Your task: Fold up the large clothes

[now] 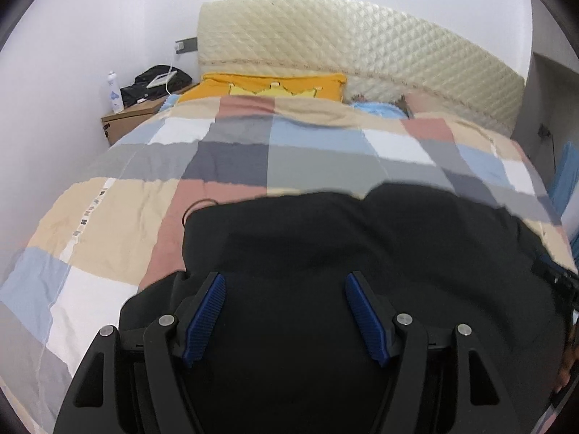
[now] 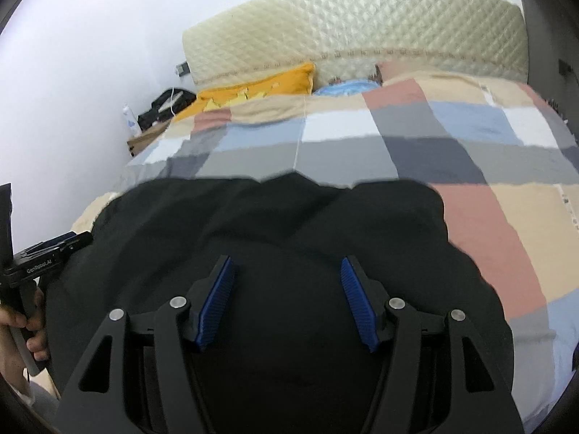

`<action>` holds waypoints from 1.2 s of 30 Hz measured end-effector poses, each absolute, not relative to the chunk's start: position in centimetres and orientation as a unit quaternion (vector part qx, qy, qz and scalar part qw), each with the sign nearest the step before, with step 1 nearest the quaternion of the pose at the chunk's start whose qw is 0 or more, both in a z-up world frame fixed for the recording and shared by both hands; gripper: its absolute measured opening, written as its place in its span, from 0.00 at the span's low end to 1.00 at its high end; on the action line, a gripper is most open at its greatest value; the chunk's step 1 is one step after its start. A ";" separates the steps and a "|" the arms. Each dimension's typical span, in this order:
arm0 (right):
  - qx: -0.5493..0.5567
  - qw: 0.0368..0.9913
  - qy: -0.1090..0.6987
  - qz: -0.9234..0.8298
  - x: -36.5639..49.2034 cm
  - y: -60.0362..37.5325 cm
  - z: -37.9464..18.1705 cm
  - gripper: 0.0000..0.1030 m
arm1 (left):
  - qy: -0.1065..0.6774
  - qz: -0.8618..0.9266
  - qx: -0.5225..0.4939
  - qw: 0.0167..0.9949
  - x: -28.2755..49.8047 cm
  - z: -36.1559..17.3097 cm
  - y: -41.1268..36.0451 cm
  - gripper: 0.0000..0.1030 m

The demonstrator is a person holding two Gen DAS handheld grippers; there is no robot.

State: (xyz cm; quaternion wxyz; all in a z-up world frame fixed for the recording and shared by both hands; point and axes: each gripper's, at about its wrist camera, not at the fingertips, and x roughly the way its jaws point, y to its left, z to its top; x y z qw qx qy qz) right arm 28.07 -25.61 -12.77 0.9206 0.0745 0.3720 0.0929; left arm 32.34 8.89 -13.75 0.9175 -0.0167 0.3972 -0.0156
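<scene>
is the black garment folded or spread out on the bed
Spread out: the black garment covers a broad patch of the checked quilt; fold layers cannot be told.

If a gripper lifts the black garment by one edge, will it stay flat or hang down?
The black garment probably hangs and bunches: its far edge already lies in soft waves on the checked quilt. It looks large, so one pinch likely drags the rest along.

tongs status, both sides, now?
Left tongs: open, empty, over the black garment.
Right tongs: open, empty, over the same garment.
</scene>
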 end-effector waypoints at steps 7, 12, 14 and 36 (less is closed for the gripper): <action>0.047 0.923 0.370 0.092 27.8 -25.4 -14.7 0.62 | 0.394 -0.018 0.011 0.919 31.9 -15.2 8.2 0.68; 0.055 0.924 0.367 0.096 27.7 -25.5 -15.6 0.63 | 0.397 -0.021 0.008 0.918 31.7 -15.9 8.2 0.68; 0.056 0.924 0.367 0.094 27.6 -25.5 -15.5 0.63 | 0.394 -0.020 0.008 0.919 31.7 -15.8 8.2 0.68; 0.077 0.968 0.229 0.064 10.4 -24.5 5.6 0.73 | 0.298 -0.005 0.003 0.955 16.4 5.1 7.4 0.76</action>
